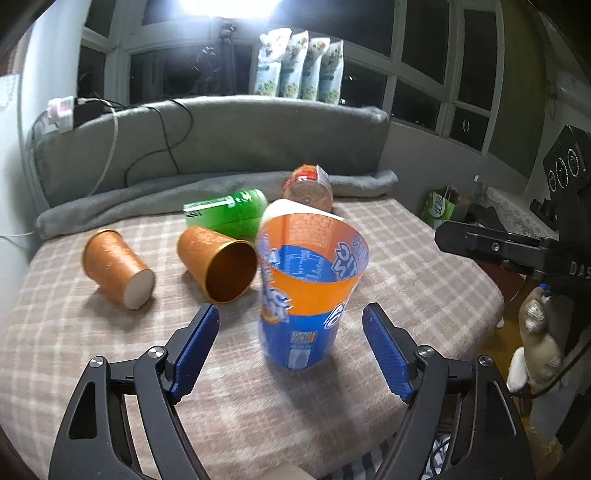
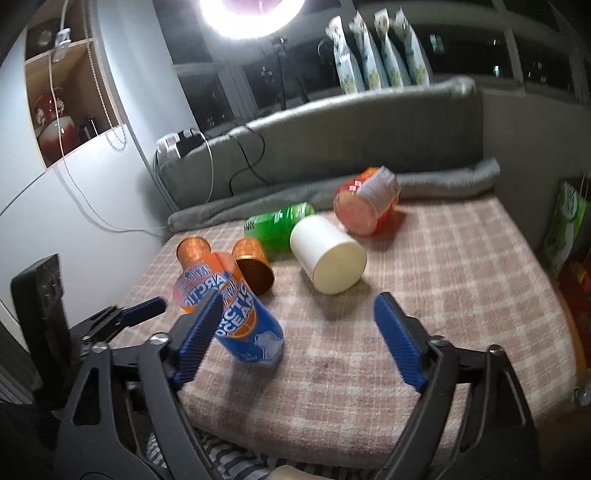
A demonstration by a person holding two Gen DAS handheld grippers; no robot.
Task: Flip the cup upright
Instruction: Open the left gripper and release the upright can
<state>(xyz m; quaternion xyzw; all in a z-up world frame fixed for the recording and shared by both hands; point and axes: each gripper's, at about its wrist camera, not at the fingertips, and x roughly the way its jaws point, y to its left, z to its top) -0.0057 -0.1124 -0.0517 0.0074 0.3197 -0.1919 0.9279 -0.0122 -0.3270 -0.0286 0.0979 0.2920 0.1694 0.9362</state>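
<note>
Near the front edge of the checked blanket (image 1: 424, 266), the orange-and-blue paper cup (image 1: 306, 291) stands mouth-up, tilting, between the left gripper's (image 1: 291, 317) wide-spread ribbed blue fingers (image 1: 195, 347), untouched. The right gripper (image 2: 299, 306) gapes empty too. Copper cups (image 1: 218, 266) lie behind.

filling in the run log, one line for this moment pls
blue-orange cup upright on blanket | left gripper open around it | right gripper open, empty | five cups lying

Glaring ring light (image 2: 251, 14), blurred fisheye edges
</note>
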